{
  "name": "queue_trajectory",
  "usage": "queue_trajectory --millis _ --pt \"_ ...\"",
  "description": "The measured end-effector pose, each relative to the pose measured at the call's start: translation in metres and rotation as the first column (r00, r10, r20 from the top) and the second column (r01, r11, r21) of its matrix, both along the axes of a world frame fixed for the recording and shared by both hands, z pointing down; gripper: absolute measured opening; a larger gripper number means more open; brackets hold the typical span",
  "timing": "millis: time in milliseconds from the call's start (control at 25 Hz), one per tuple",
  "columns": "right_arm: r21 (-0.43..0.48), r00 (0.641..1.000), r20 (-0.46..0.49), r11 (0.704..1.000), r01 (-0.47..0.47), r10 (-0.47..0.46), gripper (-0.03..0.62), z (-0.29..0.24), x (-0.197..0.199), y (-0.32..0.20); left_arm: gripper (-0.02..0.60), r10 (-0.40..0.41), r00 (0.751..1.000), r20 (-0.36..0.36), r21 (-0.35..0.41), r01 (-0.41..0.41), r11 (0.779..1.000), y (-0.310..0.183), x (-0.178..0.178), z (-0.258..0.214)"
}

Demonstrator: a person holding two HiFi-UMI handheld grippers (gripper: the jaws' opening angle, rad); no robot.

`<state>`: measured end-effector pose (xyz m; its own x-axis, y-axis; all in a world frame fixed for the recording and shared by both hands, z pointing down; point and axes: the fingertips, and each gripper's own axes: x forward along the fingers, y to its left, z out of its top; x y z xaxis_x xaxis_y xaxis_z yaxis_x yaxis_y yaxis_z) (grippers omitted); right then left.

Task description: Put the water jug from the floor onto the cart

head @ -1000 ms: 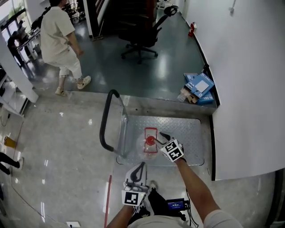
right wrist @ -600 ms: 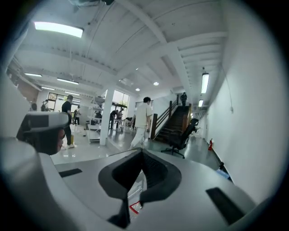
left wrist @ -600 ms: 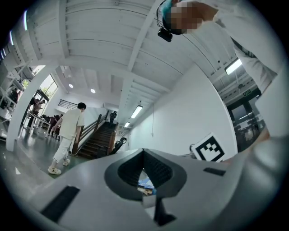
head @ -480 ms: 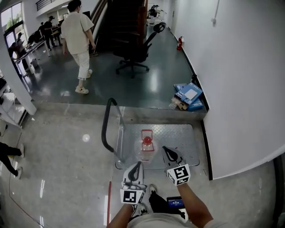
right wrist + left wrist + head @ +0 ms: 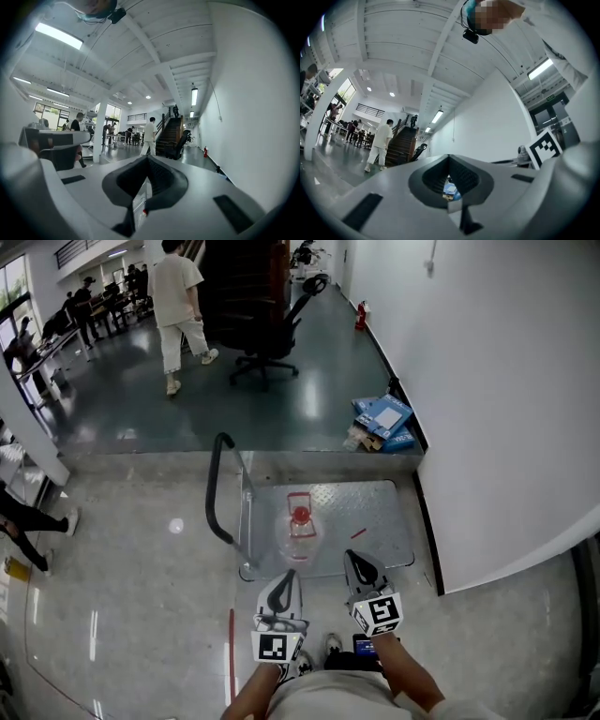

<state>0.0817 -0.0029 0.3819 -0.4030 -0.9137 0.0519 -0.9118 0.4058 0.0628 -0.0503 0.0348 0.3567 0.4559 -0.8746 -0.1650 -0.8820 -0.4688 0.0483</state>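
only the head view plainly shows the jug on the cart.

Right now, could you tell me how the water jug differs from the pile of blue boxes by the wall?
The water jug stands upright on the metal deck of the cart; the blue boxes lie on the dark floor beyond it, by the wall. The jug is clear with a red cap; the boxes are opaque blue. Shared: no gripper touches either; the left gripper and right gripper are both shut and empty.
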Motion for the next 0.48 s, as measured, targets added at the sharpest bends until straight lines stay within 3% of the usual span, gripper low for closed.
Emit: queue_trajectory --millis 200,480 --pt "0.01 1.0 -0.005 1.0 0.001 -0.001 0.012 -0.006 0.009 -0.001 0.003 -0.009 1.0 0.012 0.006 0.009 1.0 -0.006 0.009 -0.005" --pt "0.023 1.0 -0.013 1.0 0.022 -0.022 0.012 -0.002 0.021 -0.011 0.003 -0.006 1.0 0.02 -0.047 0.007 0.999 -0.02 0.026 -0.002"
